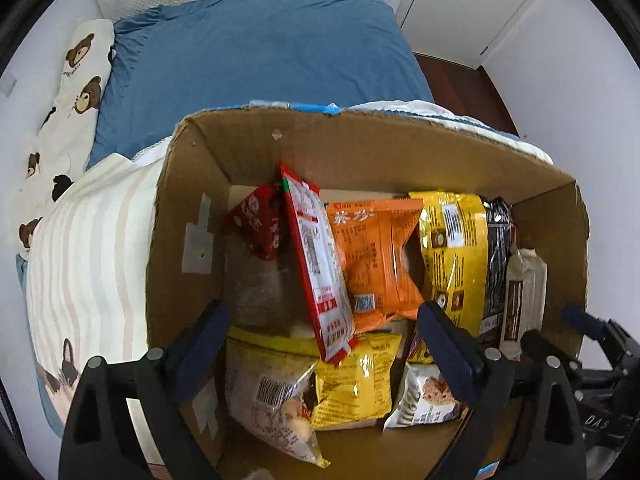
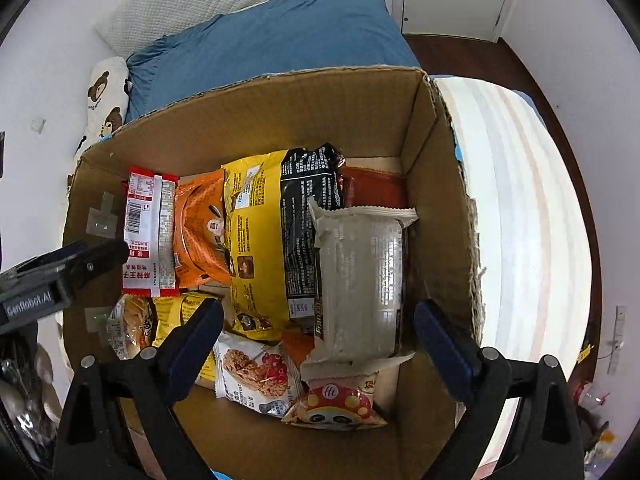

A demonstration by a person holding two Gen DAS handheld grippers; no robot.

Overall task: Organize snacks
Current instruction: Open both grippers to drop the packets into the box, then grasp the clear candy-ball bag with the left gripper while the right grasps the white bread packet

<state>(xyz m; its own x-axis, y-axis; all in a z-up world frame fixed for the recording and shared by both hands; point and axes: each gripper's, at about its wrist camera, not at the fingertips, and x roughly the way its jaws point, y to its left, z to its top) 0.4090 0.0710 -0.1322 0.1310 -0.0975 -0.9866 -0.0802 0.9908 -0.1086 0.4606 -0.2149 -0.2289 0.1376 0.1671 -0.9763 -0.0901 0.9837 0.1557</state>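
We hold both grippers over an open cardboard box (image 1: 360,140) that sits on a bed with a striped cover (image 1: 92,248) and a blue pillow (image 1: 256,48) at its far end. Our left gripper (image 1: 320,344) hangs above the near left part of the box with its jaws spread wide and nothing between them; our right gripper (image 2: 318,344) hangs above the near right part, likewise spread and empty. Inside, the snacks stand in a row along the far side: a red-and-white packet (image 2: 148,232) at the left, then an orange bag (image 2: 200,232), a yellow bag (image 2: 260,240), a black bag (image 2: 304,208), and a grey-white packet (image 2: 360,280) lying on top at the right. Nearer to us lie smaller packs: a clear bag of snacks (image 1: 272,404), a yellow pack (image 1: 352,384), a white cereal-bar pack (image 2: 256,376), and a pack with a red cartoon face (image 2: 340,404) at the near right.
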